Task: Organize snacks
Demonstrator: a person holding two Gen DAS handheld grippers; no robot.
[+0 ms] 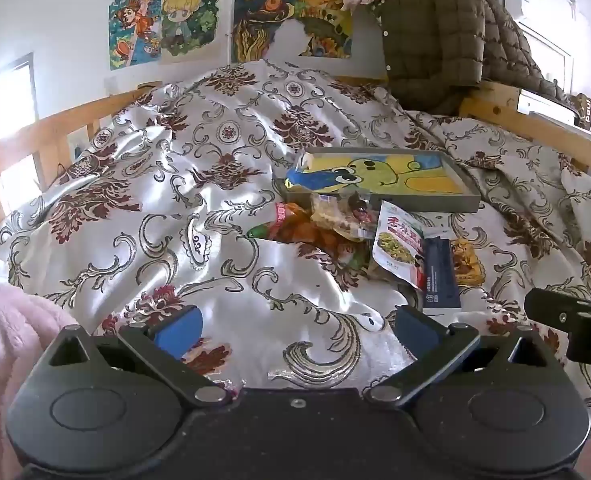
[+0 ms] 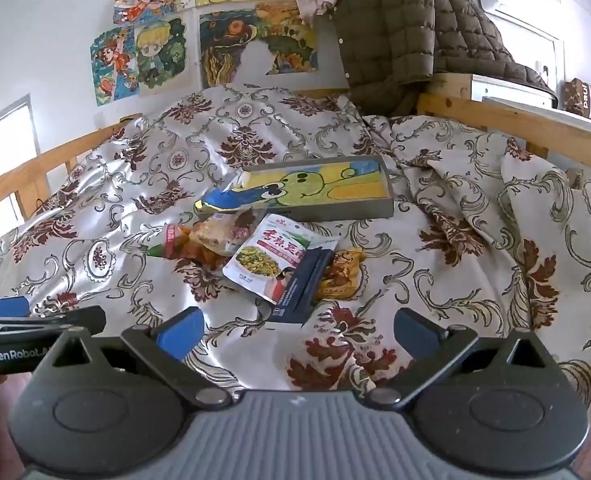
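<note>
Several snack packets lie in a loose pile on the patterned bedspread (image 1: 223, 208). Among them are a white packet with green beans (image 2: 269, 258), a dark blue box (image 2: 301, 286), an orange packet (image 2: 341, 274), a red-orange packet (image 2: 183, 242) and a clear bag (image 2: 225, 232). Behind them sits a grey tray (image 2: 387, 190) lined with a yellow cartoon picture. My left gripper (image 1: 295, 330) stands open over bare cloth, left of the pile (image 1: 359, 232). My right gripper (image 2: 297, 330) is open too, just short of the blue box, nothing between its fingers.
A wooden bed rail (image 2: 515, 120) runs along the right and far sides. A brown quilted jacket (image 2: 391, 28) hangs over the rail behind the tray. Drawings (image 2: 151, 52) cover the wall. A pink fleece sleeve (image 1: 11, 340) shows at the lower left.
</note>
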